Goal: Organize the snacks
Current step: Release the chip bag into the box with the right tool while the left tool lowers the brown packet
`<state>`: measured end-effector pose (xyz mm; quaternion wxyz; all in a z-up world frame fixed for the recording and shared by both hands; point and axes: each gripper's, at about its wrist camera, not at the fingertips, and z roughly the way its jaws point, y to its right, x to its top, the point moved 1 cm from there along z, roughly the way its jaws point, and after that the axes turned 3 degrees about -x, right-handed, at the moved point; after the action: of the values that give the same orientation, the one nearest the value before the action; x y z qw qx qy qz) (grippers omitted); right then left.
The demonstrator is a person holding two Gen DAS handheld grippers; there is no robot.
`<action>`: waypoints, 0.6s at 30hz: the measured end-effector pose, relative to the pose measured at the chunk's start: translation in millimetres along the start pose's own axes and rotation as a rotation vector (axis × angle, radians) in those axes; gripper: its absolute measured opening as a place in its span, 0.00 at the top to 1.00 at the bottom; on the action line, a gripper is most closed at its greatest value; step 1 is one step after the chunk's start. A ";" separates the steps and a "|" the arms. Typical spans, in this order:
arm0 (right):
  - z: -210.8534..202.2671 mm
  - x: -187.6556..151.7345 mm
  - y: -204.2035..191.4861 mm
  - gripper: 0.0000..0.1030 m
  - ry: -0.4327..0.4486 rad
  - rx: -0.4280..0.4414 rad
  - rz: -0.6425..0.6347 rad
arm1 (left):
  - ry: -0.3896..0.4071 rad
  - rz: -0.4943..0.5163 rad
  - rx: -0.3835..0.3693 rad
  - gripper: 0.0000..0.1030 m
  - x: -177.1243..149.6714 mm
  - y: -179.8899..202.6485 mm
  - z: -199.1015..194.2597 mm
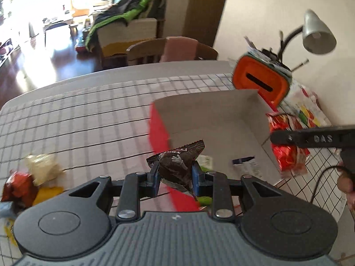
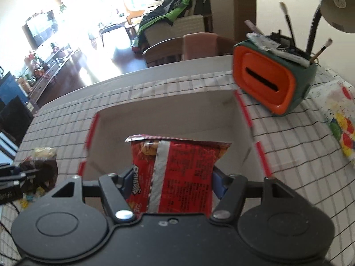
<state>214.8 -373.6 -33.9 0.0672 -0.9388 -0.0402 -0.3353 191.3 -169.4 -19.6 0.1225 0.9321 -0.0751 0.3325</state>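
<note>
My left gripper point(image 1: 175, 177) is shut on a small dark brown snack packet point(image 1: 177, 168) and holds it just over the near left corner of an open cardboard box point(image 1: 210, 115) with red outer sides. My right gripper point(image 2: 173, 179) is shut on a red snack bag point(image 2: 177, 173), which hangs over the same box point(image 2: 166, 115). In the left wrist view the right gripper's black arm point(image 1: 310, 137) reaches in from the right with the red bag point(image 1: 286, 150) under it. A few small items lie on the box floor point(image 1: 241, 161).
Several loose snacks point(image 1: 33, 177) lie on the checked tablecloth point(image 1: 88, 115) at the left. An orange and green holder point(image 2: 270, 79) with brushes, a desk lamp point(image 1: 317, 33) and a colourful bag point(image 2: 337, 122) stand right of the box. A chair point(image 1: 155, 51) is behind the table.
</note>
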 end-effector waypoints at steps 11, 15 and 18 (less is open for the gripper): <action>46.1 14.6 20.9 0.36 -0.077 -0.016 -0.084 | -0.139 0.115 0.040 0.74 20.5 57.4 75.9; 68.2 10.0 15.7 0.36 -0.135 -0.005 -0.138 | -0.176 0.155 0.055 0.74 20.0 69.2 92.9; 81.1 3.8 11.9 0.36 -0.164 0.003 -0.178 | -0.221 0.187 0.067 0.74 20.6 75.5 103.6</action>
<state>269.9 -372.8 -94.8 0.0350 -0.9557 -0.1290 -0.2621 252.7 -271.9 -70.6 0.0510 0.9556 -0.1634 0.2399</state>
